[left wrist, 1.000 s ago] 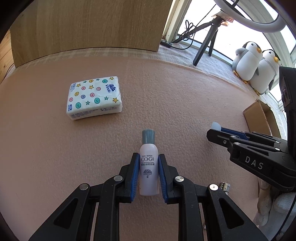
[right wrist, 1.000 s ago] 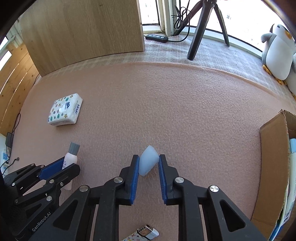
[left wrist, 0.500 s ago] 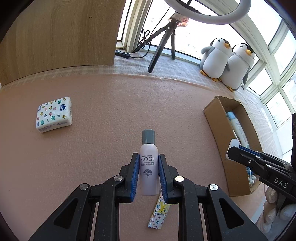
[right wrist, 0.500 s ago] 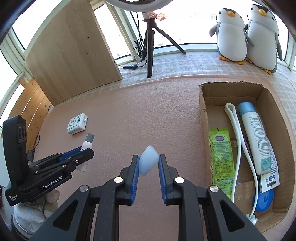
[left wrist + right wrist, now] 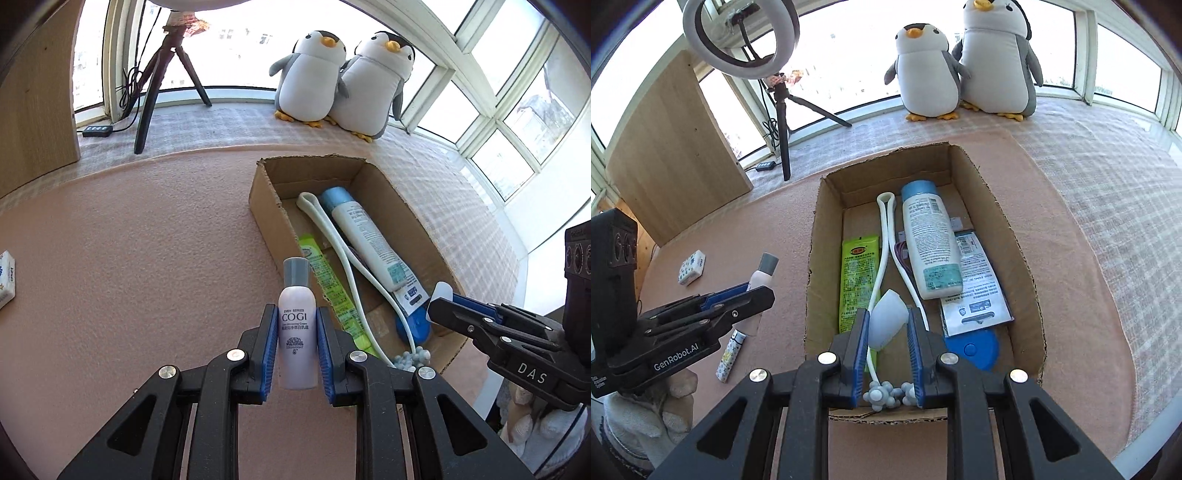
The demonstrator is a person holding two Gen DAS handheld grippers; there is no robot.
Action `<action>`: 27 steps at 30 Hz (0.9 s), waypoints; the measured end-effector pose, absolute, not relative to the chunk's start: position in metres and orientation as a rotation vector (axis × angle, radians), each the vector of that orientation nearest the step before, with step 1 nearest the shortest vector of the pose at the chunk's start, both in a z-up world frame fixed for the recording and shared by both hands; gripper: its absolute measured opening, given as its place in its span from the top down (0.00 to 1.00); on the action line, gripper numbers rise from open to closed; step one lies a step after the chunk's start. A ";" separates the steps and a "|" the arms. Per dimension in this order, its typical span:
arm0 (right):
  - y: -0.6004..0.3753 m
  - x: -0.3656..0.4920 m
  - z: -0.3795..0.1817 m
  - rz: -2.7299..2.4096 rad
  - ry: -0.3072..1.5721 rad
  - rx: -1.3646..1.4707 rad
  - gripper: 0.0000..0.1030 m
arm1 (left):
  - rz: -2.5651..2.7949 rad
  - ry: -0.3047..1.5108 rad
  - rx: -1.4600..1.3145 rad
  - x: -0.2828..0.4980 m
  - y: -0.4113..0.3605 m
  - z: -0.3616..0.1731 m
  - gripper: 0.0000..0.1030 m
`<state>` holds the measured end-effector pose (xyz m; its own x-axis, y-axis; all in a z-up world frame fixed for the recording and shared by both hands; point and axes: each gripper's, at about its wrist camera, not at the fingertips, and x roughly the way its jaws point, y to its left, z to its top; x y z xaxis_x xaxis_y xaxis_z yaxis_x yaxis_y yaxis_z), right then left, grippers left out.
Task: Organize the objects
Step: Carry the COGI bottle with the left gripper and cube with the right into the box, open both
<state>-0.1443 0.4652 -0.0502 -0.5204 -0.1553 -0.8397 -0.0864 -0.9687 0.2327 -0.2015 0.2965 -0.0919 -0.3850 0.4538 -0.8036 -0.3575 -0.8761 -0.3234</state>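
My left gripper is shut on a pale lilac COGI bottle with a grey cap, held upright just left of the cardboard box. My right gripper is shut on a small translucent white cap-shaped piece, hovering over the near end of the cardboard box. Inside lie a white tube with a blue cap, a green sachet, a white looped massager and a blue-and-white packet. The right gripper also shows in the left wrist view.
A patterned lighter and a tissue pack lie on the pink mat left of the box. Two plush penguins, a ring light on a tripod and a wooden board stand at the back. The mat's edge runs close on the right.
Both grippers swung right with their loads toward the box. The right gripper now hangs over the box's near end; the left one with the bottle sits beside its left wall.
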 end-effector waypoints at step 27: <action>0.510 -0.134 -0.052 -2.706 -0.495 1.491 0.46 | 2.283 -0.083 -1.340 -0.230 0.353 -0.092 0.41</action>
